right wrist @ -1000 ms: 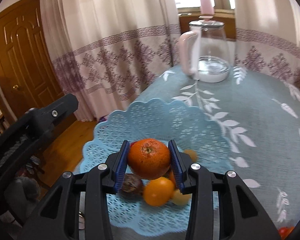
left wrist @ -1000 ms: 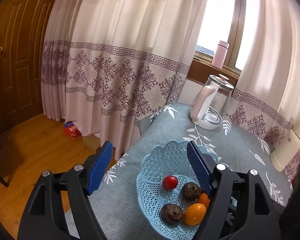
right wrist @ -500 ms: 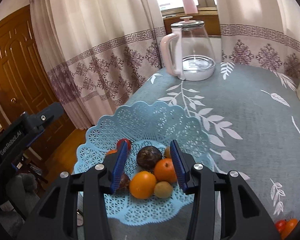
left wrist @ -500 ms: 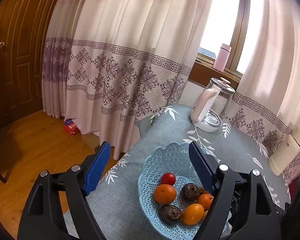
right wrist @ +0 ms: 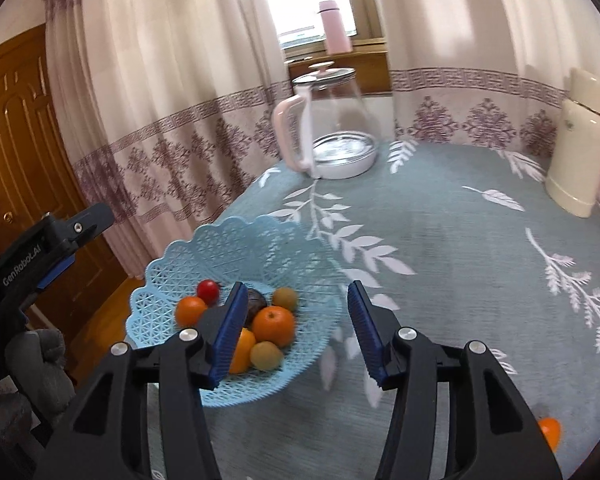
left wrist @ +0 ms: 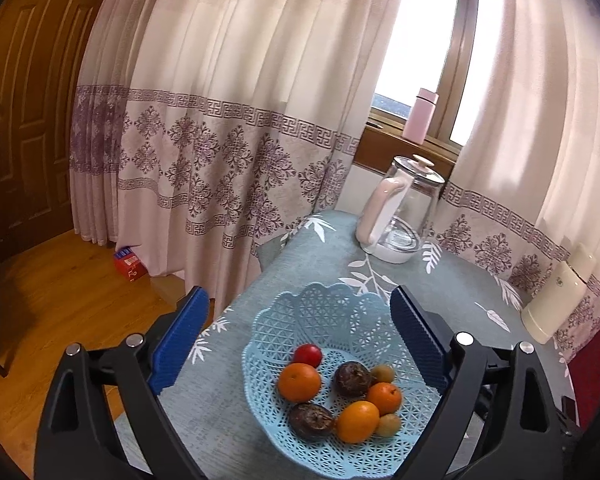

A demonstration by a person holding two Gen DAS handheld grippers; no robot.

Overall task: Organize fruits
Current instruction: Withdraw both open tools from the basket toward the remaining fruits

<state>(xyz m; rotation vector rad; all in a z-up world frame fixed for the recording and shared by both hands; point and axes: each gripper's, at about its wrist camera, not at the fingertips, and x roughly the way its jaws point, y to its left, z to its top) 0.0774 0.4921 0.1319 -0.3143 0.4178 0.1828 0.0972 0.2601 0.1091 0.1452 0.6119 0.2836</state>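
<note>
**A:** Eight fruits were sitting in the blue basket (left wrist: 342,446) by then, near the counter (right wrist: 440,240) edge. Both tongs were spread wide w/ nothing in them: left tongs (left wrist: 298,340) hovering above the basket, right tongs (right wrist: 294,330) off to its right side over bare cloth.

**B:** Why was the right one out there tho?

**A:** Prob heading for more. There was an orange fruit (right wrist: 550,432) at the bottom right corner, well apart from the basket, so imo the job wasn't finished. The left one looked like it was just standing by, not steadying anything.

**B:** And vs a sec earlier?

**A:** Then the right tongs were clamped on an orange (left wrist: 299,382) above the basket. Half a sec later it was already dropped in, next to the red tomato (left wrist: 307,355). By this pt the tongs had opened further & swung right. Kettle (right wrist: 332,128) & cream flask (right wrist: 578,148) hadn't budged.
</note>
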